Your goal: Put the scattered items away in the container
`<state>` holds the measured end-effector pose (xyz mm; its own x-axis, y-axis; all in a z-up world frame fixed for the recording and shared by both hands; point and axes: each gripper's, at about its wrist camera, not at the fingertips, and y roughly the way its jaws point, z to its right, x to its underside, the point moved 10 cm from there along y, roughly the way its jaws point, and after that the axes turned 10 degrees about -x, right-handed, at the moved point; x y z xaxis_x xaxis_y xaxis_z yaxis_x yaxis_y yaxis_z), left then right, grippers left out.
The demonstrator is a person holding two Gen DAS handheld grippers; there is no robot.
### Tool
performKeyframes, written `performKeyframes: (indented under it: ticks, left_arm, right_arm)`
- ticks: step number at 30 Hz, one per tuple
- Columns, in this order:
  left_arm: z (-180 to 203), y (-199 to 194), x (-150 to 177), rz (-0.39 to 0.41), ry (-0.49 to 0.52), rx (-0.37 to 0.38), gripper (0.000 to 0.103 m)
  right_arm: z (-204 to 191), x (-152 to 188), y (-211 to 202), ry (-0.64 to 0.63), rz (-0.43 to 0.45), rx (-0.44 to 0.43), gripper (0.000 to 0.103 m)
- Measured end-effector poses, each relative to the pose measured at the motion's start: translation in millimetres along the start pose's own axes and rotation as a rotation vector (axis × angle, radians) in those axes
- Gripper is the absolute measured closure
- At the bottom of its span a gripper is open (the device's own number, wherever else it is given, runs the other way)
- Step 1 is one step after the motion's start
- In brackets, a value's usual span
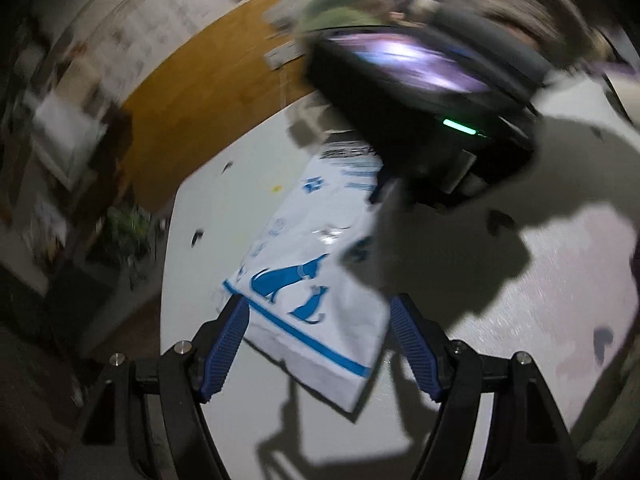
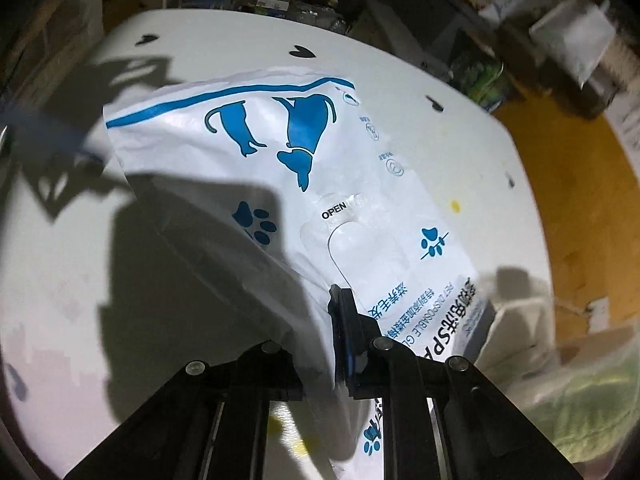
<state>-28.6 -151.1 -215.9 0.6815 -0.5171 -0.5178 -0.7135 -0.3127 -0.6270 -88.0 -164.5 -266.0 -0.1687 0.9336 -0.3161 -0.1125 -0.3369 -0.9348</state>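
Note:
A white pet-wipes packet (image 2: 280,168) with blue cat and dog prints is lifted above the white table (image 2: 60,280). My right gripper (image 2: 340,332) is shut on the packet's near end, one blue pad showing against the wrapper. In the left wrist view the same packet (image 1: 304,300) hangs tilted, its lower end between the open blue fingers of my left gripper (image 1: 316,344). I cannot tell if they touch it. The right gripper's black body (image 1: 432,120) holds the packet's far end there.
The round white table (image 1: 500,340) has small dark heart marks (image 2: 302,53). Wooden floor (image 2: 560,168) lies beyond its edge. A green cloth (image 2: 592,412) lies at the right edge. Cluttered boxes (image 2: 568,36) stand behind the table.

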Motion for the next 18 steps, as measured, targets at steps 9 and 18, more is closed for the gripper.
performKeyframes:
  ticks: [9,18]
  left_arm:
    - [51,37,1,0.031,0.323,-0.099,0.030]
    - [43,59,-5,0.008,0.360,-0.122,0.068]
  right_arm:
    - [1,-8,-5,0.092,-0.033,-0.112,0.087]
    - [-8,-8,-23,0.069,-0.025,-0.130,0.087]
